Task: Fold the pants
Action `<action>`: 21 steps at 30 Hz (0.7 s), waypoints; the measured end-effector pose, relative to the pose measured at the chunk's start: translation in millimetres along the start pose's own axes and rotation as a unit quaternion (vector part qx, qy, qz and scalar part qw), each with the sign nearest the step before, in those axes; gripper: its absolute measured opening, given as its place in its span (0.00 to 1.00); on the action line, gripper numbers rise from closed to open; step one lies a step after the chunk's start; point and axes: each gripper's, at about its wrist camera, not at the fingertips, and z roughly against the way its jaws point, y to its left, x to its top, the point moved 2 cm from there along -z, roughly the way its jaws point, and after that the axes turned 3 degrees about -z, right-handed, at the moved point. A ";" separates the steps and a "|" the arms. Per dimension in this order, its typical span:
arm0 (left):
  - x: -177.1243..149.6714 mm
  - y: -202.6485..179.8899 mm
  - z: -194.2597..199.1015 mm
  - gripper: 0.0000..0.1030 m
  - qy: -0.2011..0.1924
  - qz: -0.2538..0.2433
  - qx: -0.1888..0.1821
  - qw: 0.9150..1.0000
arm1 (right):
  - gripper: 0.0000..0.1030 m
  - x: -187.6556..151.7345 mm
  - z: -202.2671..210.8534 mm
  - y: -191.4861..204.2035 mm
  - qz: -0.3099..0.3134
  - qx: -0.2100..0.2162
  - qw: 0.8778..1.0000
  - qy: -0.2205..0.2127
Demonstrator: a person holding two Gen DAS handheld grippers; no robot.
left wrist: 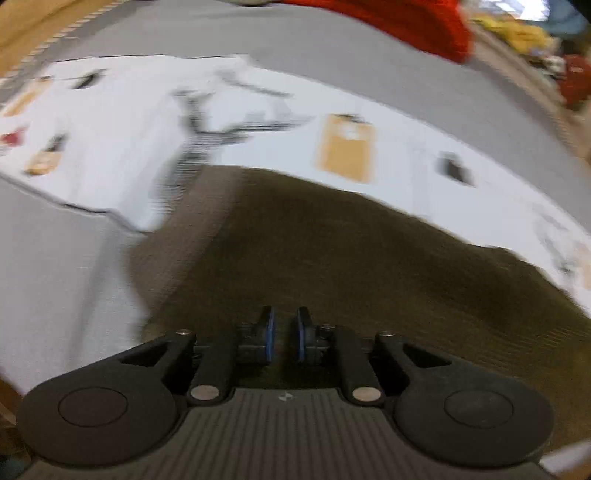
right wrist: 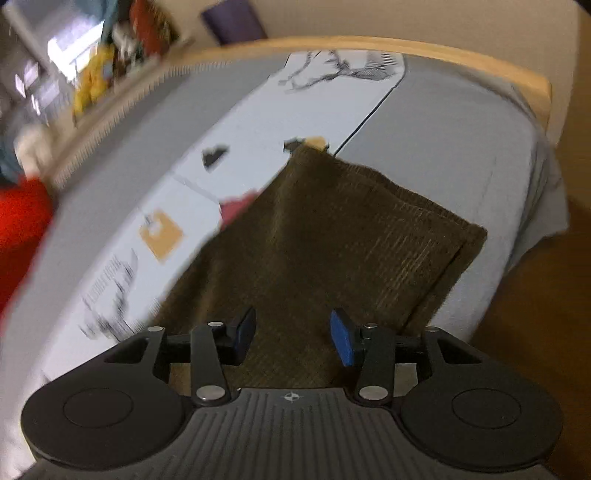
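**Pants fold: status at this moment**

Item location: the olive-brown pants (right wrist: 332,236) lay on a white printed sheet (right wrist: 236,122) spread over a grey bed (right wrist: 461,140). In the right wrist view the fabric showed as a compact, roughly rectangular stack w/ a doubled edge at the far right corner, i.e. at least one layer lay over another. In the left wrist view the same cloth filled the lower centre, reaching up to the gripper.

Left gripper (left wrist: 284,334): jaws stood close together w/ only a narrow gap. No cloth could be seen pinched between the pads; fabric lay beneath them. Contact w/ the cloth could not be confirmed due to blur.

Right gripper (right wrist: 293,336): jaws stood apart approx. halfway, above the near part of the pants; nothing was held.

Progress (judgement): the fold looked well advanced, as legs appeared already stacked into a short block. Whether a final fold or smoothing remained could not be told. Edges at the far corner looked slightly offset, so alignment may have remained.

Bkgd: a red item (left wrist: 406,22) lay at the bed's far side.
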 end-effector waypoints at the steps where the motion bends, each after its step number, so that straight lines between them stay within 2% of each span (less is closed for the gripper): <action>1: -1.4 -10.2 2.4 0.19 -0.001 -0.007 -0.023 1.000 | 0.46 1.4 -0.7 -4.3 0.000 -0.007 1.000 -0.001; 3: -4.3 -31.6 4.7 0.24 -0.006 -0.036 -0.048 0.998 | 0.47 2.8 -3.0 -16.6 -0.013 -0.029 0.999 0.002; 6: -12.1 -61.0 5.2 0.30 -0.018 -0.083 -0.050 0.995 | 0.47 5.7 -6.6 -33.1 -0.049 -0.020 0.999 0.012; 11: -24.1 -88.1 -3.2 0.33 -0.009 -0.121 -0.063 0.991 | 0.47 4.7 -12.1 -42.6 -0.053 -0.038 0.998 0.014; 15: -23.3 -89.5 -13.7 0.34 -0.005 -0.136 -0.062 0.989 | 0.47 6.6 -11.0 -47.3 -0.058 -0.037 0.998 0.008; 21: -21.7 -84.1 -11.6 0.39 -0.007 -0.129 -0.069 0.989 | 0.47 9.5 -15.2 -54.5 -0.069 -0.049 0.996 0.012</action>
